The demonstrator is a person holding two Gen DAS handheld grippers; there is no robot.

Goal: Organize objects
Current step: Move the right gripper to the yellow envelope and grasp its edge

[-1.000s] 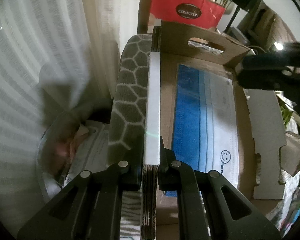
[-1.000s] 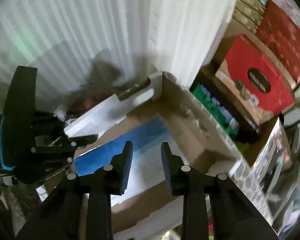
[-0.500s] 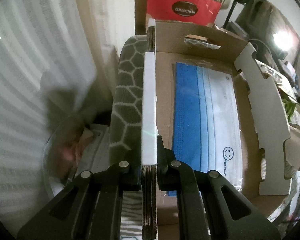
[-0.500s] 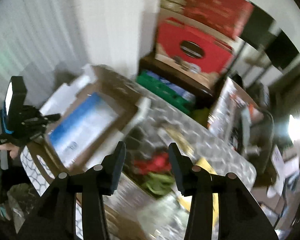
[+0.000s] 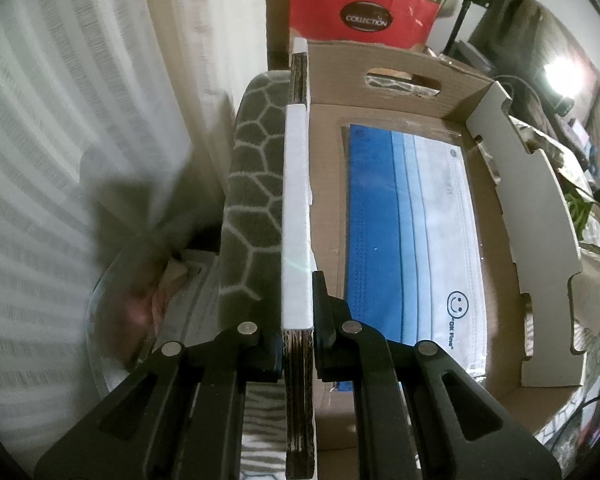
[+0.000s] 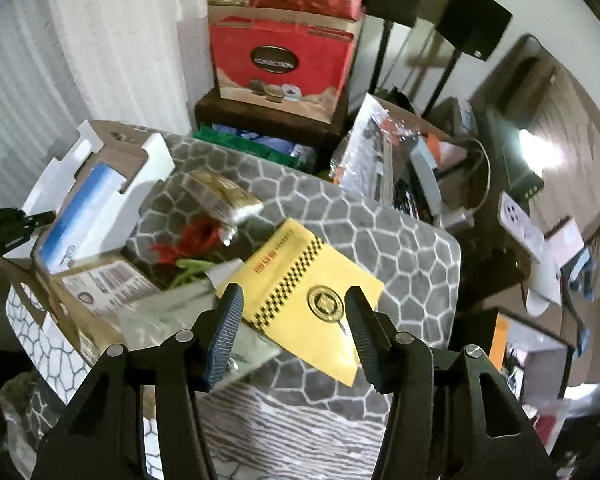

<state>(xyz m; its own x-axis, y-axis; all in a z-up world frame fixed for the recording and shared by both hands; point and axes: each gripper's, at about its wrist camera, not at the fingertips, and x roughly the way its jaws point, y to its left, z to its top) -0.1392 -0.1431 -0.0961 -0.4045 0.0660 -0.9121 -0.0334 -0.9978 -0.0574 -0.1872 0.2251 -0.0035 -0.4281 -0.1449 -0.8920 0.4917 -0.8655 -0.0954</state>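
The right gripper (image 6: 294,322) is hanging over the tabletop (image 6: 400,248) with its jaws opening and nothing pressed between them. The yellow booklet (image 6: 300,300) is lying flat directly beneath and ahead of the jaws, its near corner showing in the gap, its body running off toward 12 o'clock. Its long axis is tilting from about 11 o'clock down to 5 o'clock in the right wrist view, so it is sitting skewed to the line between the two jaws rather than square to it. By my reading, the coming move turns on that skew: the jaws are straddling the booklet's width, but a flat thin cover on soft hexagon-patterned cloth probably gives little edge to bite, so a roll of the wrist or a descent onto a corner looks needed.

The cardboard box (image 6: 100,200) is sitting at about 10 o'clock from the right gripper, well apart, with a pack of face masks (image 5: 412,232) lying along its floor. The left gripper (image 5: 298,352) is clenched on the box's left wall (image 5: 296,208), pinching it edge-on and steadying the box.

The right hand is clearly the nearer one to the booklet; the left is occupied.
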